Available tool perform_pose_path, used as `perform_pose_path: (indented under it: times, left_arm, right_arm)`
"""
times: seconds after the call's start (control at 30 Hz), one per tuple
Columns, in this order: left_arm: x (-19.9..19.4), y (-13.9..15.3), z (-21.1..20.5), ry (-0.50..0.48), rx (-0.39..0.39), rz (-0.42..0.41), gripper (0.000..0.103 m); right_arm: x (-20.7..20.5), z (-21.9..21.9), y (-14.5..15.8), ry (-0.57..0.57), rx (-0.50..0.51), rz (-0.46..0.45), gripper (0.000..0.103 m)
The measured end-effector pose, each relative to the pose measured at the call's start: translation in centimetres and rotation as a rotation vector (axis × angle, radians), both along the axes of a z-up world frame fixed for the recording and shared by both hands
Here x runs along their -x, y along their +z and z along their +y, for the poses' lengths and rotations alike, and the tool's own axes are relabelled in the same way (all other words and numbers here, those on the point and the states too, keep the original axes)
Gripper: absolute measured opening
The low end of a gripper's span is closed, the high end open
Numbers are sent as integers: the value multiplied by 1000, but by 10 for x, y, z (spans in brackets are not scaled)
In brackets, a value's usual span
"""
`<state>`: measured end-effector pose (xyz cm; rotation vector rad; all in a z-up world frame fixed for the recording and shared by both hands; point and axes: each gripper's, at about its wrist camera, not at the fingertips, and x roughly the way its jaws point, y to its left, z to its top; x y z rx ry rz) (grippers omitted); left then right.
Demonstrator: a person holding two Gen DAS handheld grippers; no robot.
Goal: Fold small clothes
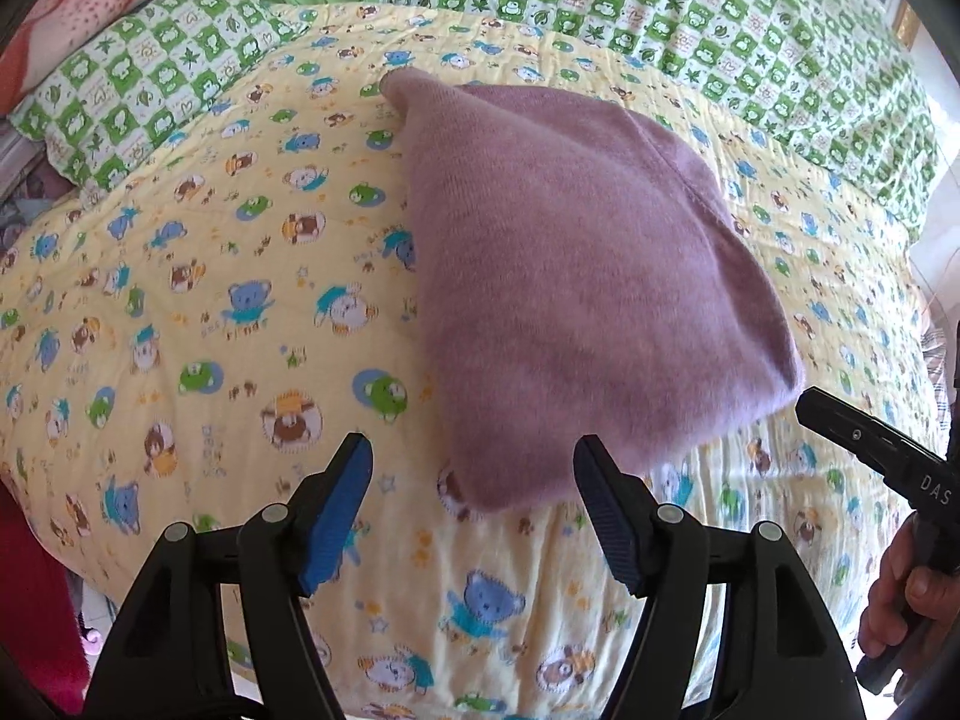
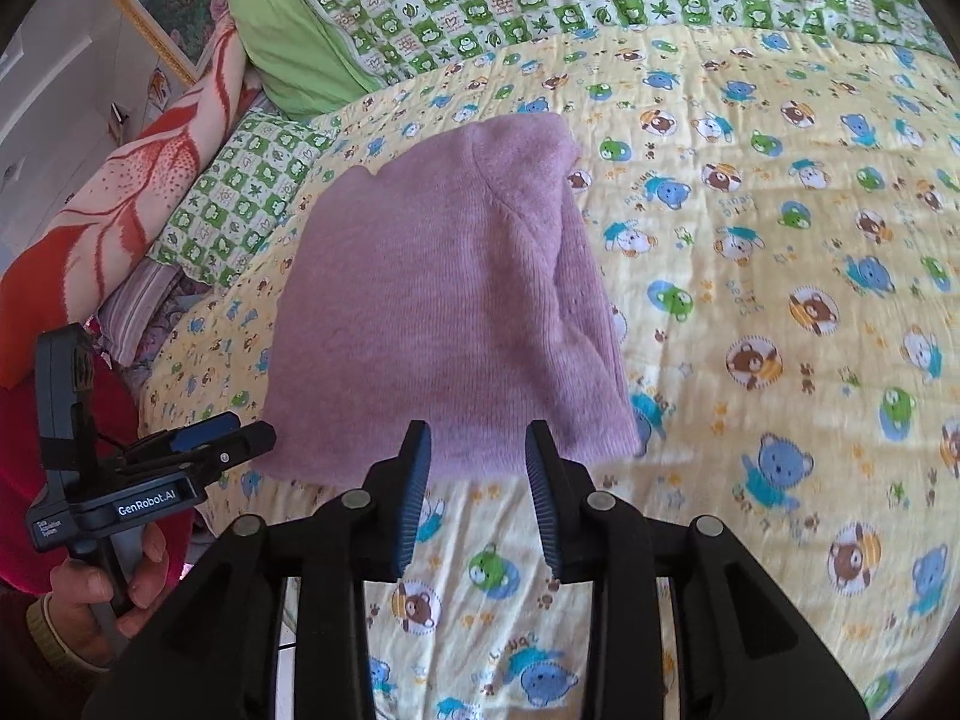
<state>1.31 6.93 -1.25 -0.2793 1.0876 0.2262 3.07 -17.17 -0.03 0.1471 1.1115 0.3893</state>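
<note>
A folded mauve knit garment (image 1: 570,276) lies flat on the yellow bear-print quilt (image 1: 210,300); it also shows in the right wrist view (image 2: 444,312). My left gripper (image 1: 474,450) is open and empty, hovering just in front of the garment's near edge. My right gripper (image 2: 478,438) is open and empty, a narrower gap, also just short of the near edge. The right gripper shows at the right edge of the left wrist view (image 1: 864,438). The left gripper shows at the lower left of the right wrist view (image 2: 234,438).
A green checked blanket (image 1: 690,18) and pillow (image 1: 132,96) lie at the back of the bed. A red and cream blanket (image 2: 120,198) and a lime green cloth (image 2: 288,42) are piled at the far left. A framed picture (image 2: 162,12) hangs on the wall.
</note>
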Motion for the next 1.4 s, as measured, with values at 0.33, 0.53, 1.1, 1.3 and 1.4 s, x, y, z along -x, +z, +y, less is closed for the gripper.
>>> perform_pose_path:
  times: [0.33,0.53,1.1,1.3,1.4]
  left_arm:
    - [41,-15,-15,-37,41,5,70]
    - [45,2,-22,-2,11,-46,71]
    - [55,44,-53,138,-145,-150,83]
    - [68,56,-63,201,-185,-199,84]
    - [76,60,-70,218,-200,-224,86]
  right_arm:
    - [33,0,0,11,46,16,34]
    - [32,-1,7,61,57,-32,50]
    - [47,1,39,187,114,-255,94]
    - [53,-5,48,237,123,-297,97]
    - [57,-12,53,245,121,-319,99]
